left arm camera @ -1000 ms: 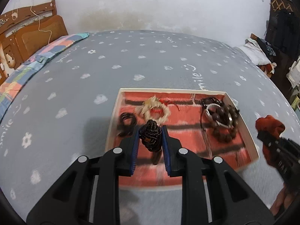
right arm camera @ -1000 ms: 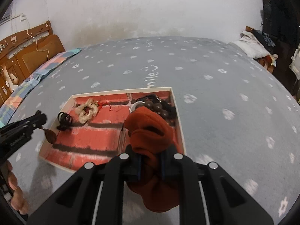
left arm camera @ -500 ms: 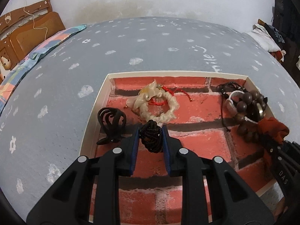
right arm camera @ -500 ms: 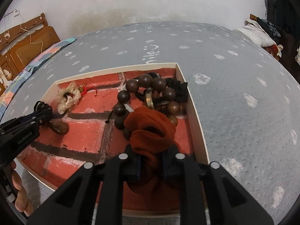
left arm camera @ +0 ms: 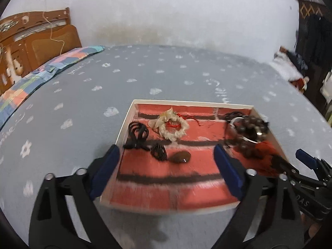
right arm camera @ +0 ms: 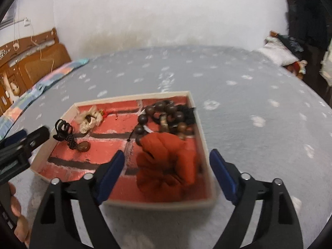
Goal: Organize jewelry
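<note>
A shallow white box (left arm camera: 124, 128) (right arm camera: 204, 137) lined with a red brick pattern lies on the grey bedspread. In it lie a black cord with a brown pendant (left arm camera: 180, 157) (right arm camera: 83, 145), a black hair clip (left arm camera: 137, 133) (right arm camera: 62, 128), a cream bracelet (left arm camera: 172, 127) (right arm camera: 89, 120), dark wooden beads (left arm camera: 247, 130) (right arm camera: 164, 114) and an orange-red scrunchie (right arm camera: 168, 161) (left arm camera: 265, 149). My left gripper (left arm camera: 166, 172) is open and empty above the box's near-left part. My right gripper (right arm camera: 167, 172) is open and empty, its fingers either side of the scrunchie.
The grey bedspread (left arm camera: 62, 124) has white flower prints. A wooden headboard (left arm camera: 31, 47) and patchwork pillow (left arm camera: 41, 74) lie at the far left. Clothes and pillows (right arm camera: 278, 51) are piled at the far right. A white wall stands behind.
Both grippers opened and drew back from the box. The left one let go of the black cord pendant, the right one let go of the scrunchie; both now lie in the box.
</note>
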Available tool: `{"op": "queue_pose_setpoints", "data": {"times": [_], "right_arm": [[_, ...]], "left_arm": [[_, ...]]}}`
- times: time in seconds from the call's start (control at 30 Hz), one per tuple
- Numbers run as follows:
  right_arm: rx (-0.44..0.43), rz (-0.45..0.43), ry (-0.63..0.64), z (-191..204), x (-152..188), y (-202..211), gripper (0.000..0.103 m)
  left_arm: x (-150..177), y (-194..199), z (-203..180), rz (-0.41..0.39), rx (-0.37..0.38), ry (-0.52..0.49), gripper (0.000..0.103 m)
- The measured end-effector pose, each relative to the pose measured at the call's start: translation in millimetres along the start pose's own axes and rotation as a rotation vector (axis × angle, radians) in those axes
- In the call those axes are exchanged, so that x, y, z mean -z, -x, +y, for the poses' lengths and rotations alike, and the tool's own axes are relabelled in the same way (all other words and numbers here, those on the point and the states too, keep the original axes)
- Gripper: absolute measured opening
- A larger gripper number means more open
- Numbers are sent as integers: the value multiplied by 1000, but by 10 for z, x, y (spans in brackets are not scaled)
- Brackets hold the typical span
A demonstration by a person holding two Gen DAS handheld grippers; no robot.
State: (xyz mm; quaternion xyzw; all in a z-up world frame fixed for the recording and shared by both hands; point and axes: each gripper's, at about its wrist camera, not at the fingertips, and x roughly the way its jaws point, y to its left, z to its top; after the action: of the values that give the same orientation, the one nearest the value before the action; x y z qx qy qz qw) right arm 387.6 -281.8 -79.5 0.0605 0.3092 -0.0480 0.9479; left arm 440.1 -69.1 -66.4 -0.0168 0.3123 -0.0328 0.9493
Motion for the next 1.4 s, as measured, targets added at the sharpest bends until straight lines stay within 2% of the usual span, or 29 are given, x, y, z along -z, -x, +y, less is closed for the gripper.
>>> {"op": "queue_pose_setpoints", "data": {"times": [0.3,0.43,0.63,1.0,1.23,1.4], "right_arm": [[8,-16,-56,-329,464,684,83],[17,-24,-34,-296,646,1009,83],[43,-102,9,-203,949,1624,83],[-3,-121,78,77,1419,2224,83],[-19,-131,97,203,1527,2506,83],[-7,-182,103,277,1593,2687,83]], "left_arm": [[823,759,-115,19,16,-38,91],[1094,1083,-120,20,33,-62,91],[1466,1586,-116,-2,38,-133,91],[1769,2172,206,-63,-22,-95,97],[1901,2418,375,-107,-87,-77,98],[1917,2562,411,-161,-81,-73,98]]}}
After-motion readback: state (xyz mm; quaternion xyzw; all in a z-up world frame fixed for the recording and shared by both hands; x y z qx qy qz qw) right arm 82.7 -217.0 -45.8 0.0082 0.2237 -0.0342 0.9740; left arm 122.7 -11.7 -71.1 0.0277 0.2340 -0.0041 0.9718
